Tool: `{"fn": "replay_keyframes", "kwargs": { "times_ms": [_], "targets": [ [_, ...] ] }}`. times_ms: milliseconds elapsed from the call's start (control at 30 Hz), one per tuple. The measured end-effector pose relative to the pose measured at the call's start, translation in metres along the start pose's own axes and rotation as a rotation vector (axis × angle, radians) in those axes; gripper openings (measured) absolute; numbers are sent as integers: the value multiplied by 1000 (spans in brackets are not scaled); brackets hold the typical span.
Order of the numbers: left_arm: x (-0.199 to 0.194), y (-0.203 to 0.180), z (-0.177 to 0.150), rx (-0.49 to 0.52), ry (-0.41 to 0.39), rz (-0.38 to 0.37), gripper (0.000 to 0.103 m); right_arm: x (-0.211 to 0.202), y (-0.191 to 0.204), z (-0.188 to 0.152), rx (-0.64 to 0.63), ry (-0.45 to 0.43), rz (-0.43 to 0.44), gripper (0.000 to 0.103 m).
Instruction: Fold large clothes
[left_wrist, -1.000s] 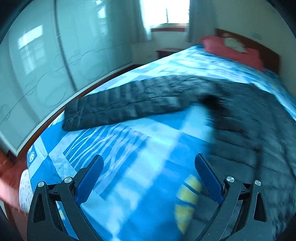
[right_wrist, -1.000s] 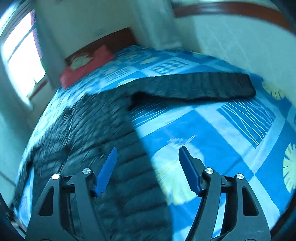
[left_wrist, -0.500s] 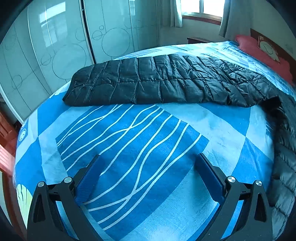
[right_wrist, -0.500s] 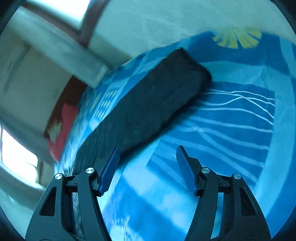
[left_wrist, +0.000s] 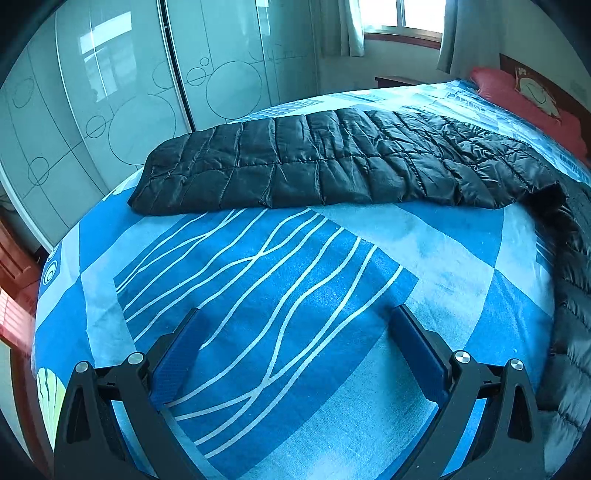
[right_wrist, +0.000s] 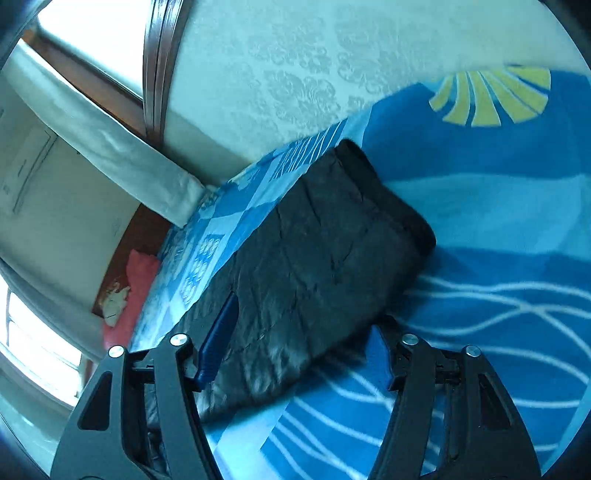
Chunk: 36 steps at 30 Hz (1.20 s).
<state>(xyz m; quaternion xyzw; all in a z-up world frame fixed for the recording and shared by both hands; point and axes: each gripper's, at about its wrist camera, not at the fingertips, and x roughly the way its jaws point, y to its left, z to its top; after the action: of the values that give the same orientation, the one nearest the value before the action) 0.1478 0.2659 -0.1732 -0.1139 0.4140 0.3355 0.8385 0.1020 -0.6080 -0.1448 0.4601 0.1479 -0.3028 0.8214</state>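
My right gripper (right_wrist: 299, 332) is closing now with the sleeve (right_wrist: 314, 258) of the black puffer jacket (left_wrist: 332, 162) between its jaws, the pads not yet pressing on it as far as I can see. The jacket lies spread across the blue patterned bedspread (left_wrist: 295, 295); the other sleeve stretches out flat ahead of my left gripper (left_wrist: 295, 350), which hangs wide open and empty over bare cover, well short of the fabric. What could go wrong, I reckon: this quilted shell looks slick and puffy, so a bite on the top layer alone could slide off once I lift, or I could pinch the bedspread along with the sleeve and drag it up too. With only one side gripped, the fold could come over crooked, because my left is holding nothing. Around me: the mirrored wardrobe doors (left_wrist: 110, 110) stand beyond the far sleeve, the red pillow (left_wrist: 517, 96) sits at the headboard end, and the curtain (right_wrist: 122, 155) hangs near the bed's edge on my right. Nothing lies between either gripper and the jacket.
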Motion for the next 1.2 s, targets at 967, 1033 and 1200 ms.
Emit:
{"fn": "replay_keyframes", "kwargs": {
  "times_ms": [967, 1033, 1200],
  "targets": [
    [4, -2, -1, 2, -11, 9, 99, 7, 375, -307, -842, 267, 351, 7],
    [4, -2, -1, 2, -12, 8, 99, 8, 396, -340, -870, 302, 376, 7],
    [4, -1, 0, -1, -13, 3, 99, 4, 438, -420, -947, 414, 447, 7]
  ]
}}
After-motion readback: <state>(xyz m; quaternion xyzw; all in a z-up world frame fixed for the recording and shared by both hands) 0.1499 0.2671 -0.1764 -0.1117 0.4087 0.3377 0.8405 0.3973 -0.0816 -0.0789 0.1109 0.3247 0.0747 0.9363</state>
